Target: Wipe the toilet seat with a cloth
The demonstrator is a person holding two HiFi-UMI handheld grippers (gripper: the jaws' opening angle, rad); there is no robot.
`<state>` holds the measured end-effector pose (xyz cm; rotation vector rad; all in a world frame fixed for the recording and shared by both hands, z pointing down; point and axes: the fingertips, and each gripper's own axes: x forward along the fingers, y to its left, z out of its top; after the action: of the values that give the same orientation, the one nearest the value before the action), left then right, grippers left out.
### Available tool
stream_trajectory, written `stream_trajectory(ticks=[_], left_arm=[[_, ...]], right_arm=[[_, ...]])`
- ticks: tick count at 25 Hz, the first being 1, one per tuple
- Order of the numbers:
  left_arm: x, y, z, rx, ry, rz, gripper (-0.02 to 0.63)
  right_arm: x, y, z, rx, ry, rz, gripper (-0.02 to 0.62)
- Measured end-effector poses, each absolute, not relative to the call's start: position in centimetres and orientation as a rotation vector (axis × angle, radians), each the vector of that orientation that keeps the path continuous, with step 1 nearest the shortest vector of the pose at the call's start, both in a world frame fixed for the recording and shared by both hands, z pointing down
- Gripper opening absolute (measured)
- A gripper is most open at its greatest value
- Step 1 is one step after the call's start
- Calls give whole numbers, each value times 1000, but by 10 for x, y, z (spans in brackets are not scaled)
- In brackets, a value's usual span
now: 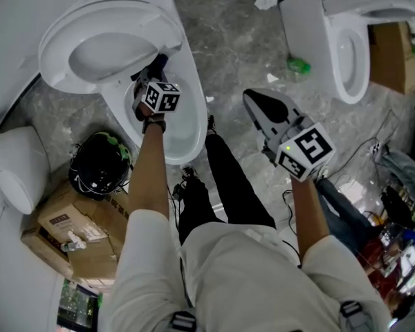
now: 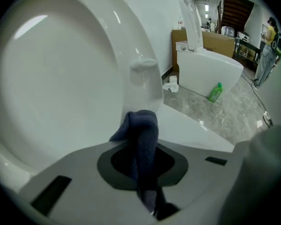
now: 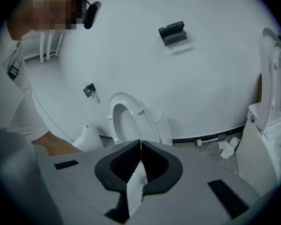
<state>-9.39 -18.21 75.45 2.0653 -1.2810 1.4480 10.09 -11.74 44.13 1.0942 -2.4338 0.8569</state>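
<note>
A white toilet (image 1: 176,126) is seen at the upper left of the head view, its toilet seat (image 1: 104,43) tilted up against the wall above the open bowl. A second toilet (image 1: 346,43) is placed well apart at the upper right on the grey marbled floor (image 1: 242,40). A cardboard box (image 1: 76,223) is set beside the first toilet, and a black helmet (image 1: 100,163) rests on top of it. The left gripper (image 1: 149,81) is held over the back of the bowl, just below the raised seat, and is clenched on a dark blue cloth (image 2: 143,139), which is pinched between the jaws and bunched up beyond their tips. The cloth is carried close to the seat's white underside; contact with it cannot be told. The right gripper (image 1: 257,102) is held apart to the right above the floor, its jaws pressed together with nothing gripped. A small green bottle (image 1: 299,66) lies near the second toilet.
</note>
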Motion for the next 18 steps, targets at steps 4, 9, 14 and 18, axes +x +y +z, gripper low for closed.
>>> stream_trajectory(ticks=[4,9,14,18], left_arm=[[-138,-169,755,2008,-1317,1503,38],[-193,-163,753,1963,-1380,1561,38],[-227,-168,739,1947,-1405,1592,38],[-237,-170,729,1964,-1378,1620,38]], right_arm=[[85,-114,445,1057,-2441,865,28],[63,-103,449,1003,-2441,881,28],[54,-100,447,974,-2431,858,28],[43,-102,445,972,-2433,868,28]])
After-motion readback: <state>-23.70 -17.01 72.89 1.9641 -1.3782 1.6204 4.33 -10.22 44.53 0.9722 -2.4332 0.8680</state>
